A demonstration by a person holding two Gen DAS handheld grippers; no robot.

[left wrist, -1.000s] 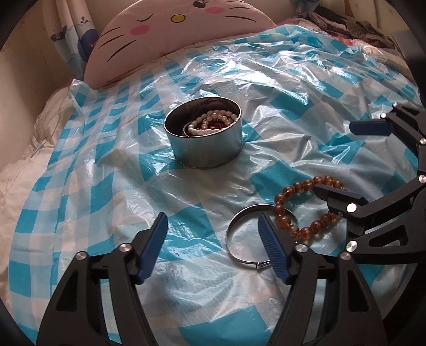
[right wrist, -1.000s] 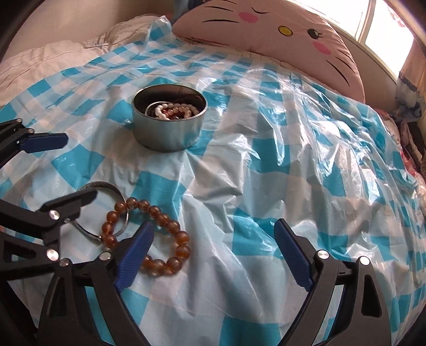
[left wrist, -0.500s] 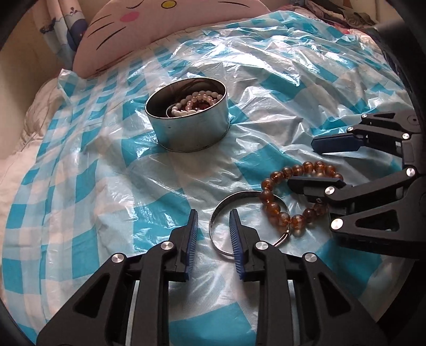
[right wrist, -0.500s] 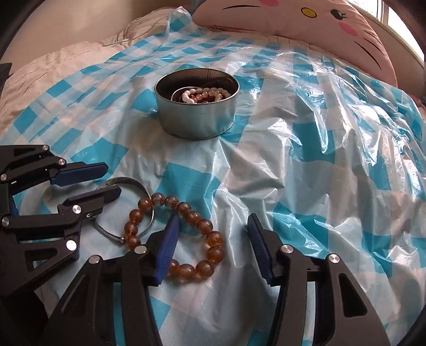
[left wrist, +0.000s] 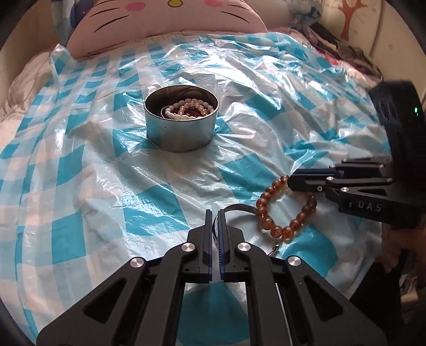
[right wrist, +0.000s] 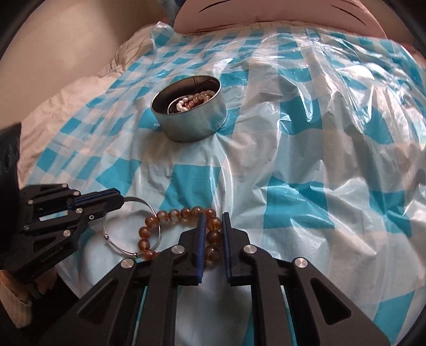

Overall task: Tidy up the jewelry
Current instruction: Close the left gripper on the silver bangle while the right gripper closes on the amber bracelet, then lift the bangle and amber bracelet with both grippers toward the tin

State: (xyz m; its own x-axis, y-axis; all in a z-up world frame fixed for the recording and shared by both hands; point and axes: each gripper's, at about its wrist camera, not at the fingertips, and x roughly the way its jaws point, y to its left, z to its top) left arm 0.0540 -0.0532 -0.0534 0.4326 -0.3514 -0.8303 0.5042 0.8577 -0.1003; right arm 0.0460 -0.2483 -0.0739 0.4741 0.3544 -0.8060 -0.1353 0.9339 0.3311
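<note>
Left-wrist view: the left gripper (left wrist: 215, 215) occupies the lower centre, its blue-padded fingers (left wrist: 208, 229) drawn nearly together and pinching the near rim of a thin silver bangle (left wrist: 239, 207) that lies on a blue-and-white checked plastic sheet (left wrist: 80, 186). Just to the right, an amber bead bracelet (left wrist: 282, 207) overlaps the far edge of the bangle; the right gripper (left wrist: 291, 182) enters from the right edge, its black jaws clamped on the upper arc of the beads. Farther back, near the middle of the sheet and well apart from both grippers, stands a round metal tin (left wrist: 181, 130) holding a white pearl bracelet (left wrist: 183, 109) and some darker red pieces. A pink cat-face pillow (left wrist: 165, 18) lies beyond the sheet. Right-wrist view: the right gripper (right wrist: 212, 217) fills the lower centre, its blue pads (right wrist: 200, 234) closed on the right side of the amber bead bracelet (right wrist: 170, 215), with several beads visible between them. At left, the left gripper (right wrist: 117, 198) grips the top of the silver bangle (right wrist: 149, 226), whose loop crosses the left part of the bead ring. The metal tin (right wrist: 190, 117) stands upright behind them on the checked plastic sheet (right wrist: 306, 159), the pearl bracelet (right wrist: 193, 99) showing inside, and the edge of the pillow (right wrist: 266, 13) closes the top of the view.
</note>
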